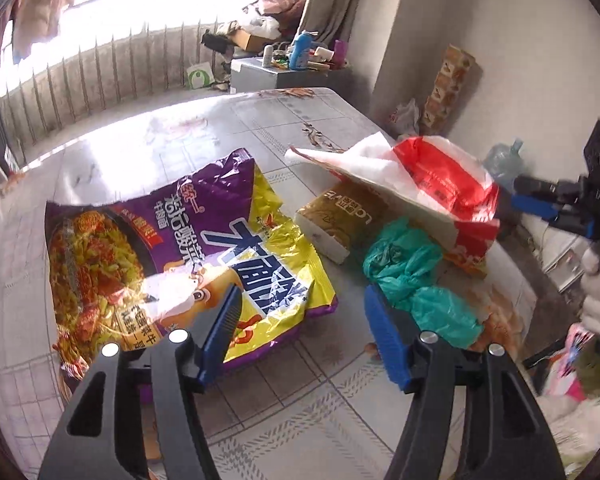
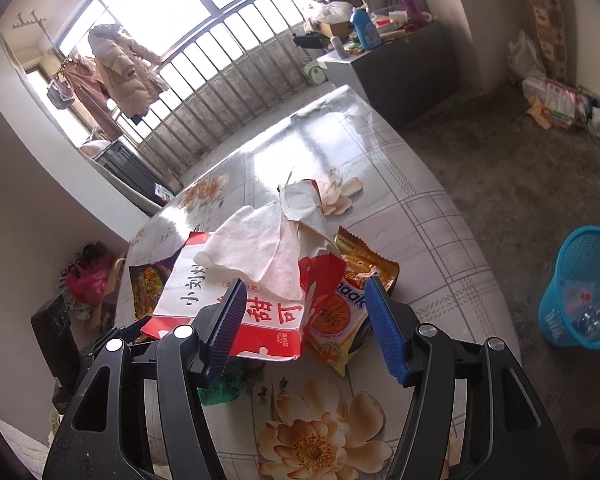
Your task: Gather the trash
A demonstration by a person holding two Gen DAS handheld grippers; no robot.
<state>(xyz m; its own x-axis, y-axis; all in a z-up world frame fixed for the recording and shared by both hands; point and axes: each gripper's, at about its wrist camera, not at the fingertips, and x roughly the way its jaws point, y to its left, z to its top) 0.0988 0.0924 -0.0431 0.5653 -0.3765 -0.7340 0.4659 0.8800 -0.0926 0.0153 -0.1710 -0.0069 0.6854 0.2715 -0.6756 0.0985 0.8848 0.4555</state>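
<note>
Left wrist view:
Trash position: purple-and-yellow noodle wrapper (image 1: 172,256) lies flat on the bench (image 1: 300,420), directly ahead of the left hand-held gripper (image 1: 304,332) and slightly to its left.
Wrapper axis: long side runs from lower left toward upper right, at a slant to the fingers.
Left hand-held gripper state: spread wide, nothing held; left fingertip overlaps the wrapper's near edge in this view, contact not confirmed.
Adjacent trash: green plastic bag (image 1: 412,276) sits just beyond the right fingertip; red-and-white paper bag (image 1: 432,184) with a white tissue (image 1: 364,160) lies further off, resting over a gold packet (image 1: 336,216).
Right hand-held gripper (image 1: 540,204): visible at the right edge, near the paper bag's far side; opening not readable from here.

Right wrist view:
Trash position: red-and-white paper bag (image 2: 236,304) lies straight ahead of the right hand-held gripper (image 2: 304,320), its near end between the fingers in this view.
Bag axis: roughly along the line of approach, tissue (image 2: 256,252) draped on its far part.
Right hand-held gripper state: spread wide, empty.
Adjacent trash: orange snack packet (image 2: 340,312) lies partly under the bag, beside the right fingertip.
Receptacle: blue basket (image 2: 580,292) stands on the floor, well apart to the right.

Judgement: right arm is nearer the paper bag, left arm nearer the noodle wrapper; each needs a short forward-and-down closing move.
</note>
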